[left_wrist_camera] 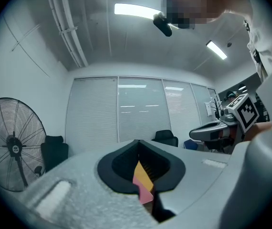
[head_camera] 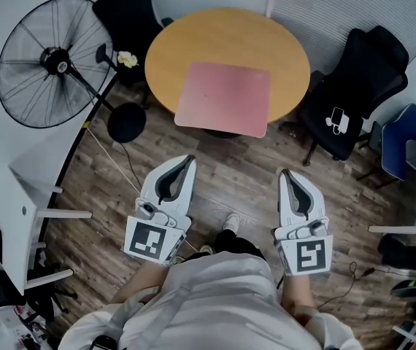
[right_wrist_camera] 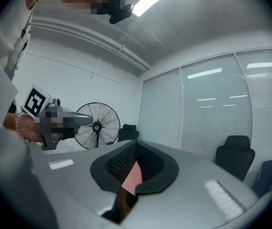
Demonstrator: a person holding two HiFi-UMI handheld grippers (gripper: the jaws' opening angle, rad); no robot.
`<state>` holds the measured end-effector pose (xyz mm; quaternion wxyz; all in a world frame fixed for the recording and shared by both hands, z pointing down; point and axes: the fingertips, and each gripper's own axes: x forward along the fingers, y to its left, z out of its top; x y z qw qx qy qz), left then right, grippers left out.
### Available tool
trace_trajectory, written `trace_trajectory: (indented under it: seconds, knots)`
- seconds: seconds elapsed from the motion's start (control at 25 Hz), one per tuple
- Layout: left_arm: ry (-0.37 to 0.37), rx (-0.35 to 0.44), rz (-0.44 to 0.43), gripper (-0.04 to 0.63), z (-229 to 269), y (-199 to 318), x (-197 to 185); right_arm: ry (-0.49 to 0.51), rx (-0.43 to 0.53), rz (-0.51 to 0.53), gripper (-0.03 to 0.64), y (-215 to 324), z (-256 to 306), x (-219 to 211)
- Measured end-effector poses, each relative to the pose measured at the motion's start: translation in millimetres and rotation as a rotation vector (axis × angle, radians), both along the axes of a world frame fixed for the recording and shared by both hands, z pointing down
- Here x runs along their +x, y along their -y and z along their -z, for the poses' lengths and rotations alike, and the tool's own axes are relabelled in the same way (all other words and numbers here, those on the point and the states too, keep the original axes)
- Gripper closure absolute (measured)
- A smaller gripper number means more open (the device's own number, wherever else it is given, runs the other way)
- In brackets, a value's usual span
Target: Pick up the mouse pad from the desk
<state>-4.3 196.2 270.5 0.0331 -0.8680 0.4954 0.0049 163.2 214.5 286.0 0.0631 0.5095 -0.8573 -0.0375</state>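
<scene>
My left hand-held gripper [head_camera: 191, 157] and right hand-held gripper [head_camera: 285, 172] are both closed, jaws pressed together with nothing held, level above the wooden floor [head_camera: 237, 166] and short of the round worktop [head_camera: 193, 39]. Each carries a cube with a black-and-white square marker [head_camera: 149, 240]. The pink mouse pad [head_camera: 225, 98] lies flat on the worktop's near side, its front edge reaching just past the rim. A standing fan [head_camera: 47, 63] is left, a black chair [head_camera: 354, 93] right

Pink mouse pad [head_camera: 224, 98] lies on round wooden table [head_camera: 193, 39].
</scene>
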Motion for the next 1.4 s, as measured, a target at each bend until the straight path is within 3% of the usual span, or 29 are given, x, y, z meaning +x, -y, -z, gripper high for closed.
trace_trajectory:
  seconds: [0.36,0.76,1.4]
  knots:
    - [0.001,-0.021,0.021,0.591,-12,29,27,0.000,0.002,0.024,0.612,35,-3,27]
    - [-0.004,-0.039,0.021,0.591,-24,48,29,-0.020,-0.010,0.033,0.612,54,-15,30]
    - [-0.016,-0.051,0.022,0.591,-32,127,-4,-0.043,-0.014,0.030,0.612,129,-20,0]
